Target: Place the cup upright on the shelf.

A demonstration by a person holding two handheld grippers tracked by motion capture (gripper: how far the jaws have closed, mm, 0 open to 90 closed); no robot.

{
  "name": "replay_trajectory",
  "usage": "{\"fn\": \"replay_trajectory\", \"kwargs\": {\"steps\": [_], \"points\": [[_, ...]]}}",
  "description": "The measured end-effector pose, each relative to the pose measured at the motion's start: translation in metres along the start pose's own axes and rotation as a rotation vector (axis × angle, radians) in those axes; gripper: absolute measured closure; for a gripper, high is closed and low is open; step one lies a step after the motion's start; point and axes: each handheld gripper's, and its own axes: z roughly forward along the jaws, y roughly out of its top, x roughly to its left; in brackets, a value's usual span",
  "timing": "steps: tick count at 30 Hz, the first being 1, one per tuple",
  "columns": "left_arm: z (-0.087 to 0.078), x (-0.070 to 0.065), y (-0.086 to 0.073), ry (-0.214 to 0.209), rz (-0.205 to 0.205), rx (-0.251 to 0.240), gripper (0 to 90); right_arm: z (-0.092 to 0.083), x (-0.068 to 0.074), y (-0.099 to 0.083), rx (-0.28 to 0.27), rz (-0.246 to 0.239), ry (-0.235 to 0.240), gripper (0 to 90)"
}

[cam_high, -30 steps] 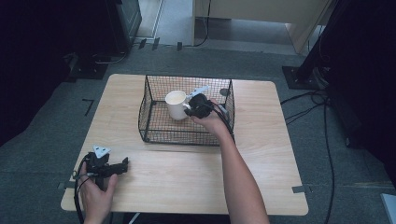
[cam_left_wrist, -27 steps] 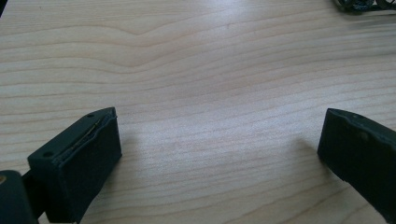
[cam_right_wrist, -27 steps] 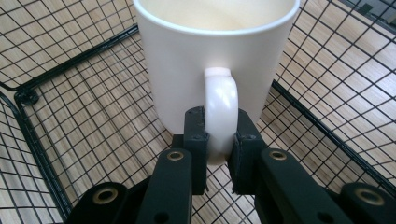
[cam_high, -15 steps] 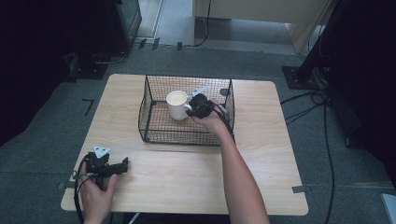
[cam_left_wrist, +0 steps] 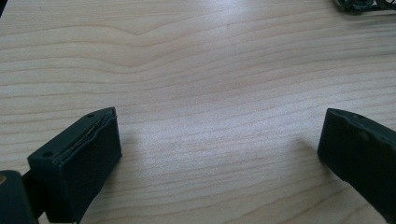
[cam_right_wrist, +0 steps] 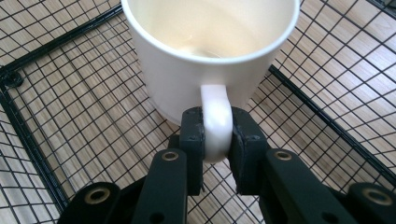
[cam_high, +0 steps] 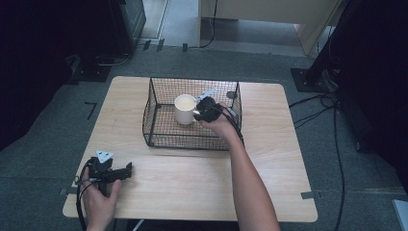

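Your right gripper is clamped on the handle of the white mug; its two black jaws press the handle from either side, and the pads have eased very slightly within the last half second, with the handle between them and both pads in contact. The mug stands upright directly ahead of the jaws, its open mouth facing up and its inside pale and, as far as the glare allows, empty. Beneath the jaws and the mug runs the mesh floor of the black wire basket, with the wood of the table visible through the grid.

In the high view, your right gripper reaches over the near wall of the wire basket (your forearm crosses that wall), and the white mug sits just to the left of the jaws, inside the basket and nearer its far side than its near side.

Your left gripper has its jaws standing wide apart with nothing between them; bare wooden table lies under and ahead of them. In the high view, your left gripper rests on the table at its near left corner, well apart from the basket, jaws pointing towards the right.
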Motion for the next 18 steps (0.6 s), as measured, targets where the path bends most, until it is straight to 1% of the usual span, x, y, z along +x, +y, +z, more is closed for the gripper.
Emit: {"fn": "replay_trajectory", "kwargs": {"steps": [3, 5, 7, 9, 13, 15, 16, 17, 18], "points": [[0.0, 0.0, 0.0, 0.0, 0.0, 0.0, 0.0, -0.002, -0.001, 0.0, -0.006, 0.007, -0.001, 74.7], [0.0, 0.0, 0.0, 0.0, 0.0, 0.0, 0.0, -0.005, -0.001, 0.0, -0.022, 0.022, 0.002, 67.6], [0.0, 0.0, 0.0, 0.0, 0.0, 0.0, 0.0, -0.008, 0.0, 0.002, -0.035, 0.028, -0.001, 60.0], [0.0, 0.0, 0.0, 0.0, 0.001, 0.001, 0.0, -0.01, 0.003, 0.003, -0.046, 0.019, -0.011, 51.2], [0.0, 0.0, 0.0, 0.0, 0.001, 0.0, 0.0, -0.015, 0.006, 0.007, -0.055, 0.028, -0.019, 37.2], [0.0, 0.0, 0.0, 0.0, 0.0, 0.0, 0.0, -0.018, 0.007, 0.008, -0.065, 0.029, -0.028, 35.4], [0.0, 0.0, 0.0, 0.0, 0.0, 0.0, 0.0, -0.022, 0.008, 0.009, -0.092, 0.031, -0.031, 31.9], [0.0, 0.0, 0.0, 0.0, 0.001, 0.001, 0.0, -0.024, 0.008, 0.009, -0.104, 0.031, -0.033, 30.7], [0.0, 0.0, 0.0, 0.0, 0.0, 0.0, 0.0, -0.024, 0.008, 0.009, -0.104, 0.031, -0.033, 30.7]]}}
